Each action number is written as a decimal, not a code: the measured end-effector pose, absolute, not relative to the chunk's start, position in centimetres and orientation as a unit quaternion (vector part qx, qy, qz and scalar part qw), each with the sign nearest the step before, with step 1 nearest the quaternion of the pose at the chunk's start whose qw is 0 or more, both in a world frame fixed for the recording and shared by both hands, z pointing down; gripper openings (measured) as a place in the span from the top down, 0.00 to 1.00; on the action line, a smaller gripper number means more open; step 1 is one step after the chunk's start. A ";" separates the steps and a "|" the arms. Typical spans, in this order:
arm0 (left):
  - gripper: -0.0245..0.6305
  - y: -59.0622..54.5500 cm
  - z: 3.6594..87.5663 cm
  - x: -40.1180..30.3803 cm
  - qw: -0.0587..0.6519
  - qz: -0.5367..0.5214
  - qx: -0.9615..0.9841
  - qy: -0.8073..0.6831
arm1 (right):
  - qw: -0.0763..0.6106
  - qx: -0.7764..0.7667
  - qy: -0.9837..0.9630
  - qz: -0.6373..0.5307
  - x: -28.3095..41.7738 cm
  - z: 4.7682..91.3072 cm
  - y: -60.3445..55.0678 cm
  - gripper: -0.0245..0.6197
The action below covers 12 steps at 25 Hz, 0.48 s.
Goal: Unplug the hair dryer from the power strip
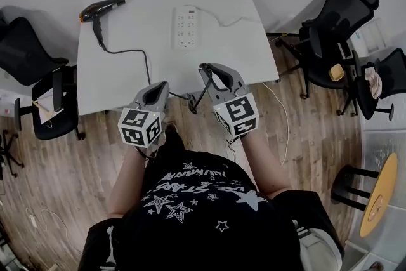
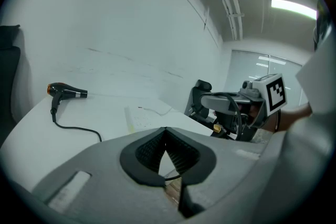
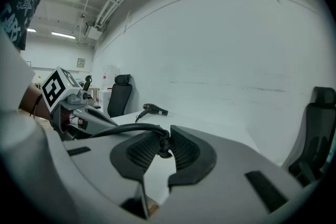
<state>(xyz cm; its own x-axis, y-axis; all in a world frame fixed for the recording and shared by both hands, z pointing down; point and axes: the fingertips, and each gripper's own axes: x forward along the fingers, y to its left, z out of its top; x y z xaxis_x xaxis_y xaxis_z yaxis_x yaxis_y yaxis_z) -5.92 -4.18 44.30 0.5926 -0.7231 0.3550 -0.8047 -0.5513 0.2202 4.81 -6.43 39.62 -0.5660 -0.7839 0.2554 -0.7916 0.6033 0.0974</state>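
Most of the job looks done: no black cord reaches the power strip, and its sockets appear bare in the head view. As I judge it, all that is left is to set the freed end down.

At 10 o'clock on the white table (image 1: 216, 3) lies the hair dryer (image 1: 101, 9), nozzle toward 2 o'clock. Its black cord (image 1: 136, 51) trails toward the 6 o'clock edge.

At that edge, the left gripper (image 2: 166, 131) is clenched on nothing. Its ribbed pads (image 2: 181, 152) meet at the tip, and only table and a sliver of cord show through the gap below.

The power strip (image 1: 187, 26) sits at 12 o'clock of the table's middle, with only its own white lead running off toward 3 o'clock.

Further right, the right gripper (image 3: 161, 139) grasps what looks to be the plug (image 3: 160, 148). The cord arches in from 9 o'clock, and the black lump at its end is pinched between pads (image 3: 184, 149) set a little apart.
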 end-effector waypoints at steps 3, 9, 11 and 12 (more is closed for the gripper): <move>0.95 -2.6 44.3 -5.5 0.182 0.112 0.871 -0.442 | 0.135 0.449 -0.883 0.017 5.6 39.8 -5.0 0.85; 0.95 0.6 44.1 -4.9 0.179 0.109 0.868 -0.451 | 0.134 0.454 -0.881 0.016 6.9 39.7 -1.8 0.85; 0.95 1.6 44.0 -4.6 0.178 0.108 0.866 -0.454 | 0.137 0.457 -0.879 0.016 7.4 39.8 -0.8 0.85; 0.95 2.1 44.0 -4.6 0.178 0.107 0.865 -0.456 | 0.138 0.459 -0.878 0.016 7.6 39.9 -0.3 0.85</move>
<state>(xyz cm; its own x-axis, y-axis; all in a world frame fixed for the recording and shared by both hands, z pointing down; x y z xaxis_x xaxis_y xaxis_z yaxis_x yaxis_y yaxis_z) -4.57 2.09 44.00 0.5613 -0.7514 0.3469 -0.8273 -0.5207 0.2109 7.61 -0.34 39.88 -0.5409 -0.8008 0.2571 -0.8098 0.5785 0.0982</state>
